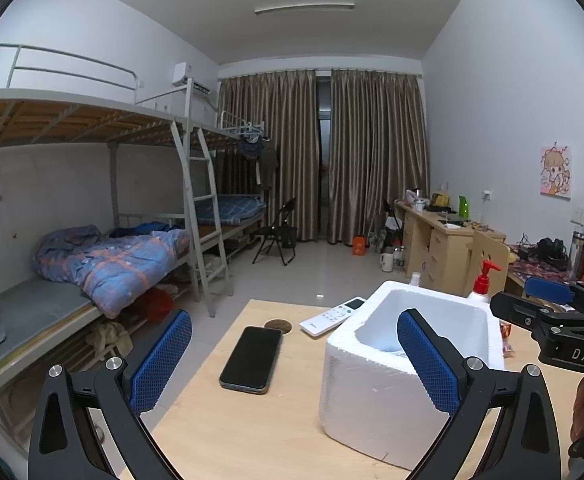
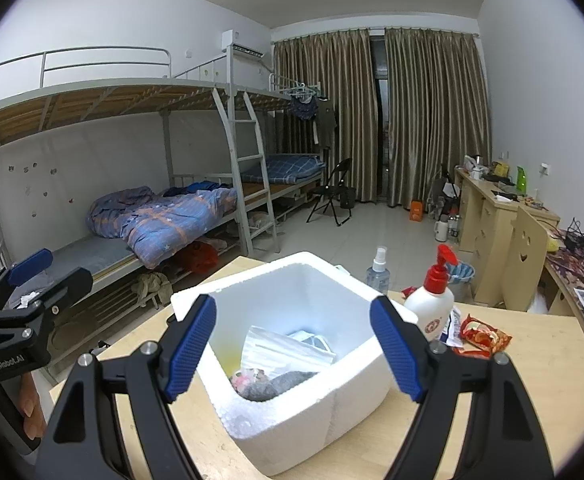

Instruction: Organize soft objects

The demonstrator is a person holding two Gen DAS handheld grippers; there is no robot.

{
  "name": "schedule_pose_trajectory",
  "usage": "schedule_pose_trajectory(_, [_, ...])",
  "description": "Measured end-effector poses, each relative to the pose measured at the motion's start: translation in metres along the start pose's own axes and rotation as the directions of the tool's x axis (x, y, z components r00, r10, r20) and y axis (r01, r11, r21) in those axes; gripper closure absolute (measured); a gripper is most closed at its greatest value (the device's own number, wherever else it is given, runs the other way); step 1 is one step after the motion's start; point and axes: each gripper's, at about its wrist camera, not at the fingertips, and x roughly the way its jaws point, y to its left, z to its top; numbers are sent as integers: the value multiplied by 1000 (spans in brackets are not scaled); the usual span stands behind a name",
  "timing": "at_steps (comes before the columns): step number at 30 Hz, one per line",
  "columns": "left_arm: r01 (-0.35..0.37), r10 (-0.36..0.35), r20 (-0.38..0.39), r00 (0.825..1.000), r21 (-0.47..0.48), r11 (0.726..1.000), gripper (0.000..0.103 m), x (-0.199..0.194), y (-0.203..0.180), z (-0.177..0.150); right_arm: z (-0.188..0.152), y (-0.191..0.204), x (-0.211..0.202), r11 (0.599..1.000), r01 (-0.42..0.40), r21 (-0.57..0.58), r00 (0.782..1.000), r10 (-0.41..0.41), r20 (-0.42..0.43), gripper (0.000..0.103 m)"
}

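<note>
- Our right gripper (image 2: 294, 350) hangs over the white foam box (image 2: 334, 408) on the table (image 2: 532, 408), jaws spread wide, nothing between them.
- Our left gripper (image 1: 294, 360) is likewise spread and empty.
- The soft things lie inside the box: a clear bag of masks (image 2: 282, 350) and a grey cloth (image 2: 274, 388).
- We judge them light and limp, the bag slippery; best pinched at a bunched fold.
- The foam looks crumbly, so we keep off its walls.

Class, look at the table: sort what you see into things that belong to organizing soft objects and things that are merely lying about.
Part of the job:
- foam box
- packet of face masks inside it
- grey cloth item inside it

Lying about:
- phone
- remote control
- lotion pump bottle
- spray bottle
- red snack packet
</note>
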Motion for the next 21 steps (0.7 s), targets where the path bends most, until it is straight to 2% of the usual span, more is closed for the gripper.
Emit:
schedule_pose_trajectory(3, [9,-9,1,1000,8,1000,0,0,-5,1,-1,-4,-6,1000,11,8,1000,-11,8,19])
schedule_pose_trajectory(12, [71,-71,-2,998,15,997,0,4,-27,5,-7,-31,-32,995,92,51,995,-93,34,0])
schedule_pose_trajectory(21, [125,-125,-19,992,24,992,0,9,-55,5,-14,-46,-57,987,142,72,988,-146,47,0])
